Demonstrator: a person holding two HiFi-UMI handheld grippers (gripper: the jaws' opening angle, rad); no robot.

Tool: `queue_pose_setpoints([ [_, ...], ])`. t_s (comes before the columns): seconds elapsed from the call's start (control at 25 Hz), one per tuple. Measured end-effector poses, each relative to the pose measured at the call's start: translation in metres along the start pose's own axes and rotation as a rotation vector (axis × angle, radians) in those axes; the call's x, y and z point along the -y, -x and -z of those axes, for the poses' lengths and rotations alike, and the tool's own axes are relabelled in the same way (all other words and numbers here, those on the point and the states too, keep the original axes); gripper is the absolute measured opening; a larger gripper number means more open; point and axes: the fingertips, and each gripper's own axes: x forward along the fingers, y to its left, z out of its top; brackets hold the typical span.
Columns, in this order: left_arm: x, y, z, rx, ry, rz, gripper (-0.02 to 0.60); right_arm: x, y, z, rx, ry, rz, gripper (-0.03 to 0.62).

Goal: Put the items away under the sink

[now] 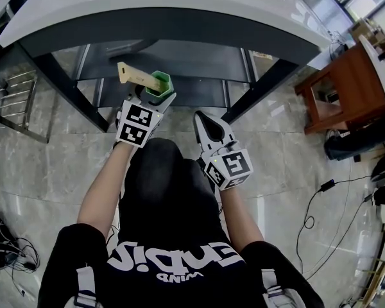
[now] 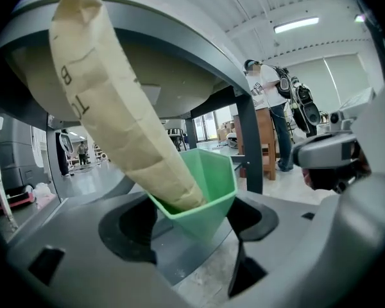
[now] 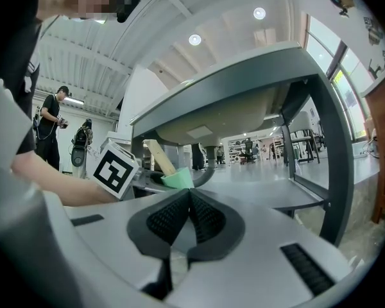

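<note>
My left gripper (image 1: 155,96) is shut on a green plastic cup (image 1: 159,82), its pads pressing the cup's lower sides (image 2: 208,194). A long beige paper sleeve (image 1: 136,76) stands in the cup and leans up and to the left (image 2: 115,108). The cup hangs in front of the dark lower shelf (image 1: 179,59) beneath the white sink top (image 1: 179,5). To its right, my right gripper (image 1: 203,119) is shut with nothing between its ribbed pads (image 3: 205,220). In the right gripper view, the cup (image 3: 176,179) shows at the left.
Slanted black legs (image 1: 64,85) carry the sink stand on both sides. A wooden stool (image 1: 346,82) stands at the right and a wire rack (image 1: 13,101) at the left. Cables (image 1: 327,191) lie on the tiled floor. People stand far off in both gripper views.
</note>
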Motion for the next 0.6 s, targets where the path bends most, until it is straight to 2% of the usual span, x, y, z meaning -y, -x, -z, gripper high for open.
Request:
queue_pose_setpoints([
  [0.6, -0.027, -0.073, -0.003, -0.07, -0.008, 0.008, 0.351, 0.006, -0.011, -0.003, -0.005, 0.003, 0.005, 0.018],
])
